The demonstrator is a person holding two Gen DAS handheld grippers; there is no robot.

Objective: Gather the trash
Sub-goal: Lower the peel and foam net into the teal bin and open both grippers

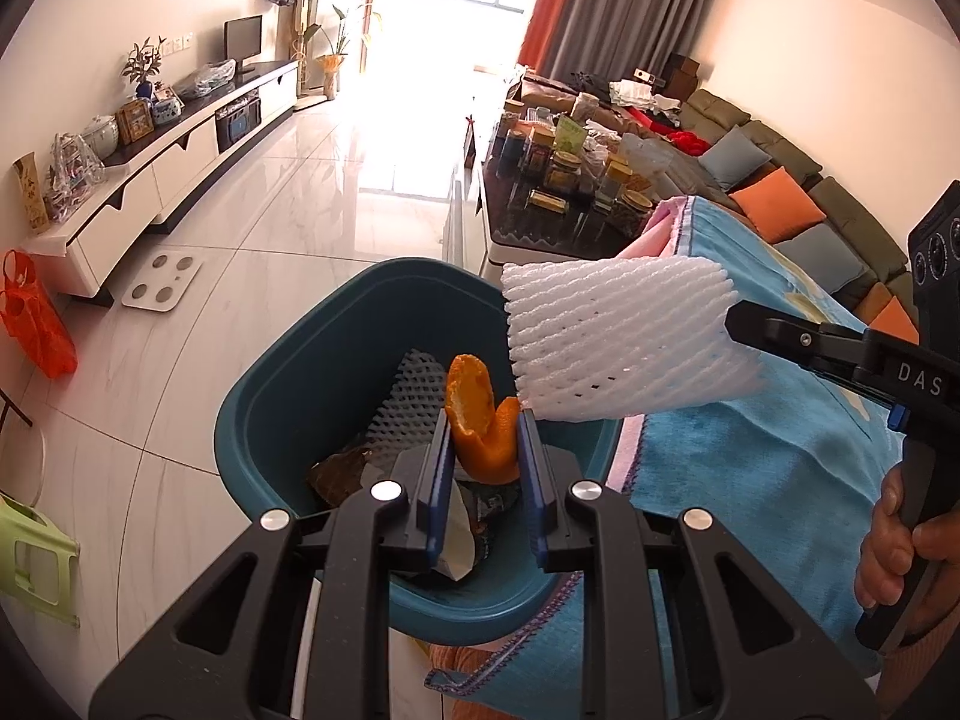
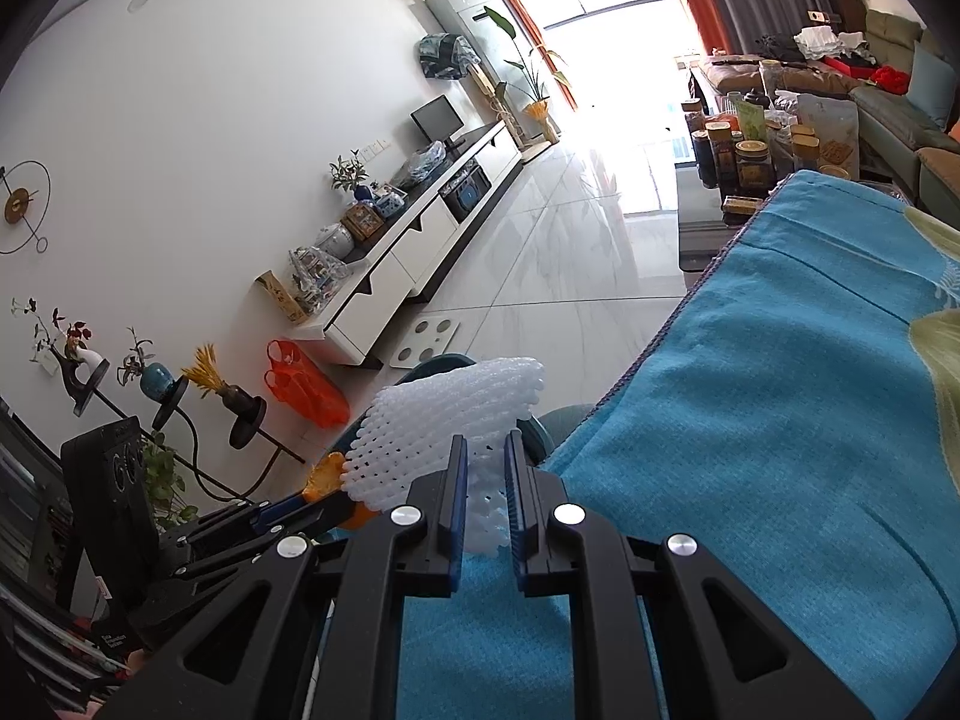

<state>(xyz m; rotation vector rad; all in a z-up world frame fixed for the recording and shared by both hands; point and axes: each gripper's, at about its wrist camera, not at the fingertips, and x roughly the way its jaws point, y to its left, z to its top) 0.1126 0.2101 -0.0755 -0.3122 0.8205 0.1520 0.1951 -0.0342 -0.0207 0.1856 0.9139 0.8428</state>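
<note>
My left gripper (image 1: 485, 441) is shut on a curled orange peel (image 1: 480, 414) and holds it over the teal trash bin (image 1: 288, 396). The bin holds a grey foam net (image 1: 408, 402), brown scraps and paper. My right gripper (image 2: 485, 468) is shut on a white foam fruit net (image 2: 456, 420); in the left wrist view that net (image 1: 618, 336) hangs at the bin's right rim, above the edge of the blue cloth (image 1: 750, 438). In the right wrist view the left gripper (image 2: 318, 495) with the peel (image 2: 327, 474) shows at lower left.
The blue cloth (image 2: 780, 390) covers the surface to the right of the bin. A dark coffee table (image 1: 540, 222) crowded with jars stands beyond, a sofa (image 1: 780, 180) to the right. On the tiled floor lie a white scale (image 1: 162, 282), an orange bag (image 1: 36, 324) and a green stool (image 1: 30, 558).
</note>
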